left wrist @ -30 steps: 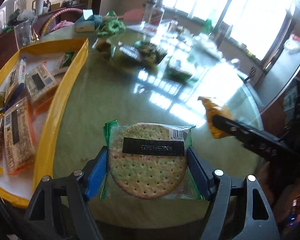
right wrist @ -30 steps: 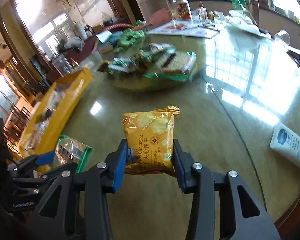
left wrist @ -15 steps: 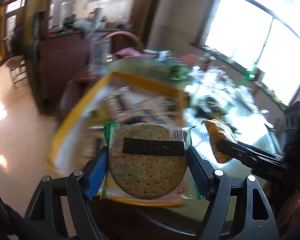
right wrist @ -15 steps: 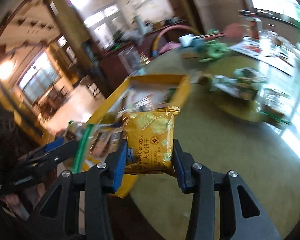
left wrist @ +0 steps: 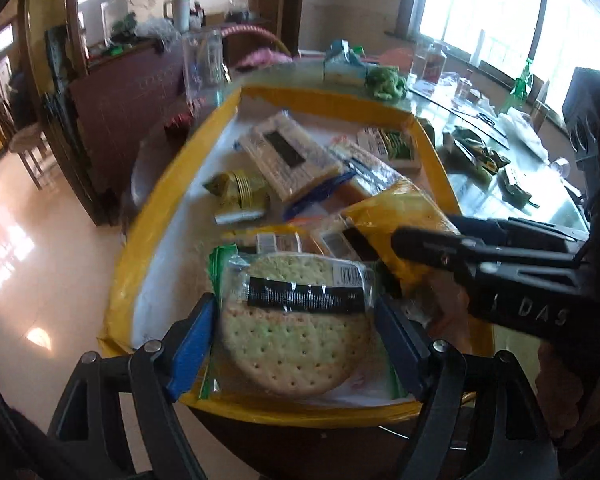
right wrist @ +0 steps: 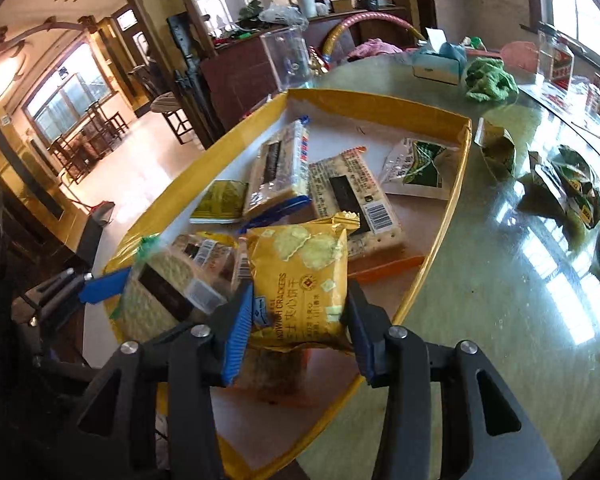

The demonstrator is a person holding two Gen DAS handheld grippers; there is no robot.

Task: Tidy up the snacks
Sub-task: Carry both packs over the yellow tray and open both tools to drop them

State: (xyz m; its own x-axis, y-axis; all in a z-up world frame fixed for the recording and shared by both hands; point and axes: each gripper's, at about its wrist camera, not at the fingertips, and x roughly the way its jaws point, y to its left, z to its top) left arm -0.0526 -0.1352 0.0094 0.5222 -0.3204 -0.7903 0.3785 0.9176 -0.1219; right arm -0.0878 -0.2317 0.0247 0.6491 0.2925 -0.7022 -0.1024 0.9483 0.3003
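My left gripper point(left wrist: 294, 312) holds a clear green-edged pack with a round cracker point(left wrist: 296, 332) just above the near end of the yellow-rimmed tray point(left wrist: 168, 208). Its jaws are opening, and the blue pads still touch the pack's sides. My right gripper point(right wrist: 300, 304) holds a yellow sandwich-cracker pack point(right wrist: 300, 264) over the same tray point(right wrist: 228, 136), right beside the round cracker pack point(right wrist: 160, 292). These jaws are opening too, with the pads still on the pack. In the left wrist view the yellow pack point(left wrist: 396, 208) hangs at the right gripper's tip, to the right of the round cracker.
Several wrapped biscuit packs point(right wrist: 352, 196) lie in the tray. Green snack packs point(right wrist: 564, 188) lie scattered on the glass table point(right wrist: 500, 280) to the right. A tissue box point(right wrist: 440, 62), a green cloth point(right wrist: 488, 80) and a clear jug point(right wrist: 288, 56) stand beyond the tray. The floor drops away on the left.
Both grippers have swung left from over the glass table to above the tray, each carrying its pack. The right gripper now hangs close beside the left one.
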